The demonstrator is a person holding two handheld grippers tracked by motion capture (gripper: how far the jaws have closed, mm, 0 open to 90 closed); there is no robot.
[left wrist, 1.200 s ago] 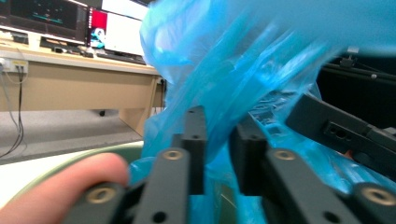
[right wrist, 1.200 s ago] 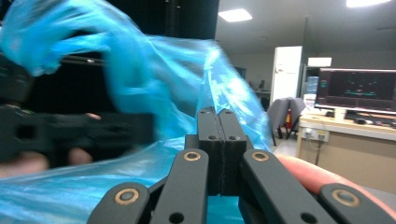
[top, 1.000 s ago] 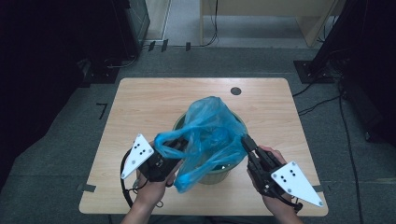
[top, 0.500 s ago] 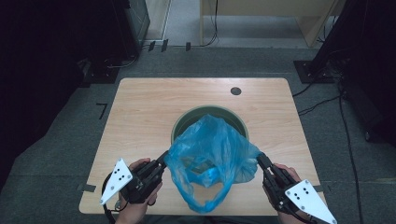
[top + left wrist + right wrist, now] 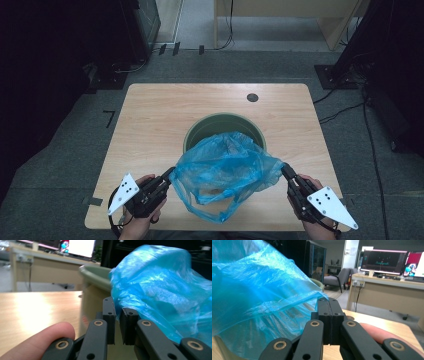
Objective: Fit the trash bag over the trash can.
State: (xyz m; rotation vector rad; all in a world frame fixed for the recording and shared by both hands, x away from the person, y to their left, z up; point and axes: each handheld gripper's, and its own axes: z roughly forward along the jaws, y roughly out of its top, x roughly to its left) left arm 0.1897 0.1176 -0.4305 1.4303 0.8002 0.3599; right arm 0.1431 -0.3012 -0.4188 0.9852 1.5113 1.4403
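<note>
Blue plastic bag (image 5: pixel 225 167) stretched between left claw (image 5: pixel 169 176) and right claw (image 5: pixel 285 169), both clamped on its edges, not yet seated in green bin (image 5: pixel 200 131) on worktop (image 5: pixel 150 120).

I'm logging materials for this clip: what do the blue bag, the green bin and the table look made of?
Blue bag: thin, translucent plastic film, glossy; it crinkles and light passes through it. Green bin: probably moulded plastic, smooth matte olive rim, though painted metal can't be ruled out. Table: pale wood grain with a soft sheen, likely laminate or veneer.
</note>
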